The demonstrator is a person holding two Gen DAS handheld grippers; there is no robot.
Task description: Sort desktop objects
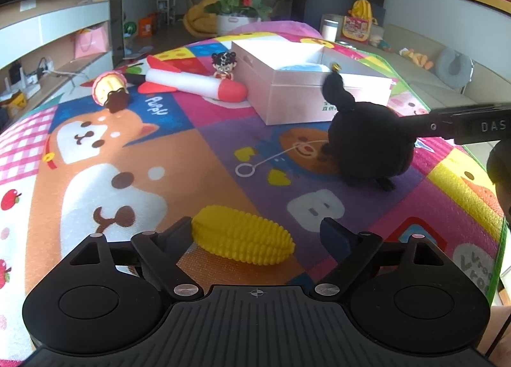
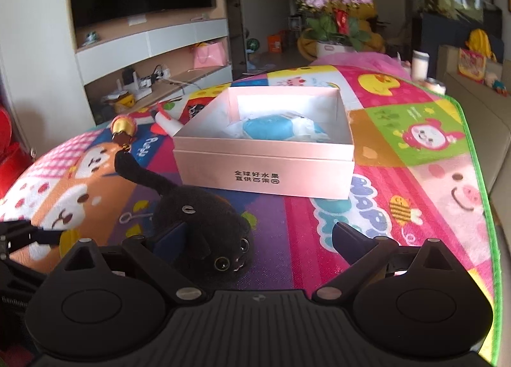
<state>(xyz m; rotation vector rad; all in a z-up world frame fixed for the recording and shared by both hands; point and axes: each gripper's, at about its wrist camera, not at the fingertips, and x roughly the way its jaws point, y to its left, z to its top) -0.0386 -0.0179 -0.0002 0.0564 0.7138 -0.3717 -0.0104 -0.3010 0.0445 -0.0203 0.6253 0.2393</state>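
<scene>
Box (image 2: 265, 172) holds one blue item; corn (image 1: 242, 237), black plush (image 2: 204, 226), rocket (image 1: 191, 83) left on mat (image 1: 179, 150); both grippers (image 1: 255, 233) (image 2: 258, 239) wide open, empty.

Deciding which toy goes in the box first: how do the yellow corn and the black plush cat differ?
The yellow corn is ridged, hard-looking and lies on its side; the black plush cat is fuzzy, bulkier, with a raised tail. The corn is farther from the pink box. Both rest on the play mat, unheld.

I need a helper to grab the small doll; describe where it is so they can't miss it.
Find the pink box on the play mat. Left of it lies a toy rocket; the doll stands upright between them. Unlike its neighbours, it is a small figure with black hair buns and red clothes.
</scene>
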